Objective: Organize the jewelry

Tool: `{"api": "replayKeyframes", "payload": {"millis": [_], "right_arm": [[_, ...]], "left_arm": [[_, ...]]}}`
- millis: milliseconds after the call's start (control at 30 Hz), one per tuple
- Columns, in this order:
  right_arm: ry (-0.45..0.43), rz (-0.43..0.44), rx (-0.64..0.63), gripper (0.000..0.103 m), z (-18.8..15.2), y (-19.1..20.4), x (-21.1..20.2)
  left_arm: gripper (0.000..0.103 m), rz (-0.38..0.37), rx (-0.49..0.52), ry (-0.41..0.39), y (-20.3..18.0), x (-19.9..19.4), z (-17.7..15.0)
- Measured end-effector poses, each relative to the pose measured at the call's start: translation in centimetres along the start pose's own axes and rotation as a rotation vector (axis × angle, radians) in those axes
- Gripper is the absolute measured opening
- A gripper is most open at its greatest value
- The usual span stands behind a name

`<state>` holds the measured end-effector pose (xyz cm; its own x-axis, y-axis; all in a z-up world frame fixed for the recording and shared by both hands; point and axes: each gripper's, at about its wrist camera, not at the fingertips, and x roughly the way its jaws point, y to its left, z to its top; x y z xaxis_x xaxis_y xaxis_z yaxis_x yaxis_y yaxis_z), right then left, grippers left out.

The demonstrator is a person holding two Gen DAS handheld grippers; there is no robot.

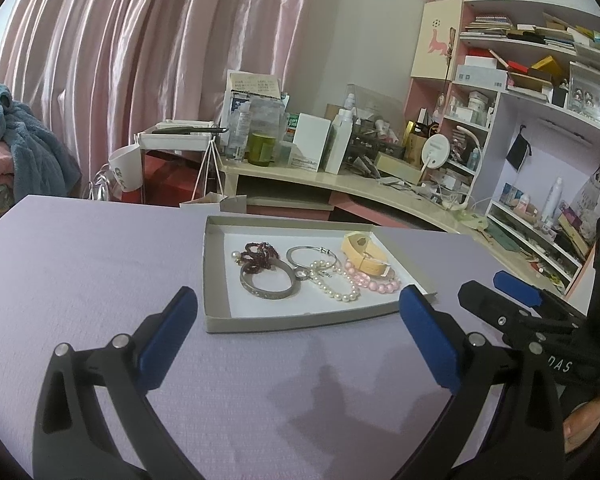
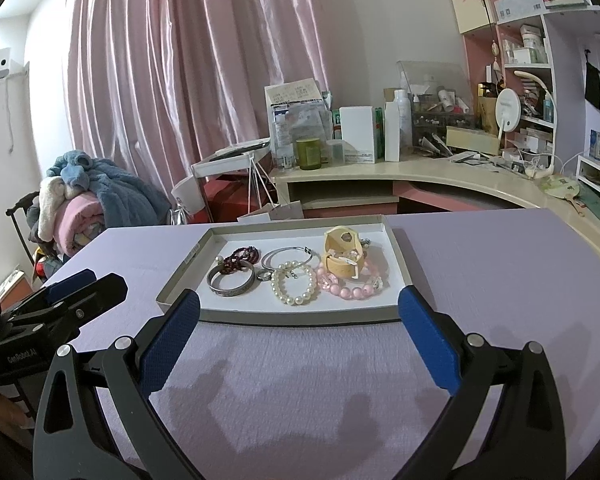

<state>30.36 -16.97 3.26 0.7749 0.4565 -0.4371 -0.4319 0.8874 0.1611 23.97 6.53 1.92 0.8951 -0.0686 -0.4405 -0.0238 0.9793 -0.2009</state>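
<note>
Jewelry lies grouped inside shallow grey cardboard tray (image 2: pixel 396 248) on lilac table (image 2: pixel 500 264).
Left gripper (image 1: pixel 300 320) and right gripper (image 2: pixel 300 320) hover spread, empty: sorting either ahead or finished.

On the lilac-covered table (image 2: pixel 480 272) in front of you lies a shallow grey cardboard tray (image 2: pixel 300 316). Inside it, left to right, lie the engraved silver metal bangle (image 2: pixel 231 280) with the dark red bead bracelet (image 2: pixel 240 258) behind it, the white pearl bracelet (image 2: pixel 294 286) with the thin silver wire bangle (image 2: pixel 286 256) behind it, then the pink bead bracelet (image 2: pixel 350 290) with the cream leather strap (image 2: pixel 342 258) behind it. Behind the table stands the cluttered cream desk (image 2: pixel 440 172).
</note>
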Motion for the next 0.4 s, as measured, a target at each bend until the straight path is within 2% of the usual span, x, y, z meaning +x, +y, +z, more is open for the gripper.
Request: {"api": "replayKeyframes", "payload": {"millis": [400], "right_arm": [[0.0, 0.001, 0.0, 0.101, -0.08, 0.11, -0.05]], "left_arm": [[0.101, 0.01, -0.003, 0.016, -0.07, 0.52, -0.17]]}}
